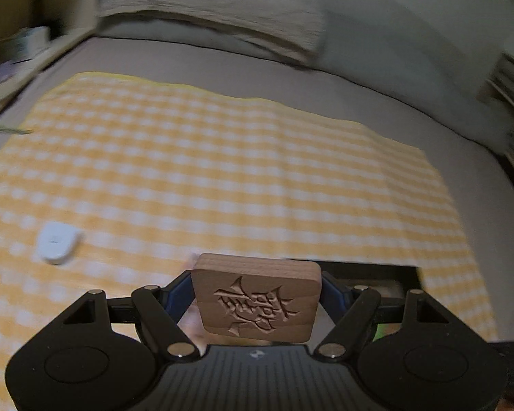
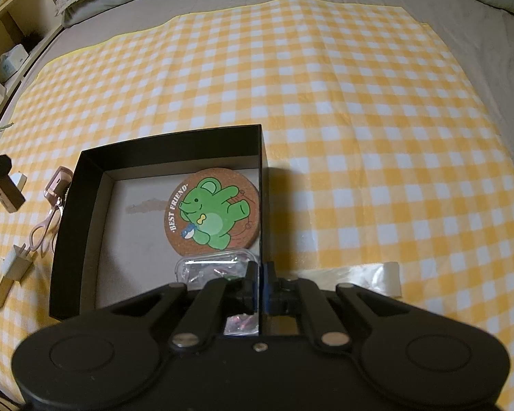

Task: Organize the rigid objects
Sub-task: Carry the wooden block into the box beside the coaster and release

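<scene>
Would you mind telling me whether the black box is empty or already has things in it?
Not empty. Inside the open black box lie a round cork coaster with a green bear and a clear plastic case beside it.

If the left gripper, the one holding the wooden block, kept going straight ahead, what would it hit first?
Probably the yellow checked cloth. The left gripper points down at a bare stretch of it; the white object lies off to the side. Blur makes depth uncertain.
</scene>
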A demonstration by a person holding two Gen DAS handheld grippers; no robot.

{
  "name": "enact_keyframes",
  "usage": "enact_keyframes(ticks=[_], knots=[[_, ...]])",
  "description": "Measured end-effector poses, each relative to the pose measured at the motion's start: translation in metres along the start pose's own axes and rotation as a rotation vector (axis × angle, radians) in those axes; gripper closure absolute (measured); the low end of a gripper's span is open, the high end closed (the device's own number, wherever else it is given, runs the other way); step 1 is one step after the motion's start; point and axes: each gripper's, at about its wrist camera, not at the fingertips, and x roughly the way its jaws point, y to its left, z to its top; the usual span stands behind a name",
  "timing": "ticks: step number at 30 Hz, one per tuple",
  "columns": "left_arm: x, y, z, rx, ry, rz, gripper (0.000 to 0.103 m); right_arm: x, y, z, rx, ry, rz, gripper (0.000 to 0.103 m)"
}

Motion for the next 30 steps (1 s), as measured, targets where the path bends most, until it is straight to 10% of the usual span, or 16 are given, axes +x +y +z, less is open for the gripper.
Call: enact_keyframes(ticks=[7,30], knots=[[0.023,-0.055,-0.017,0.063,0.092,-0.082,0.027,0.001,-0.001,0.000,-0.005,0.000,-0.001,0.099],[0.088,-0.087,-0.030,0.200,0.147,0.076,0.017,0.001,-0.001,0.002,-0.023,0.001,0.000,0.099]])
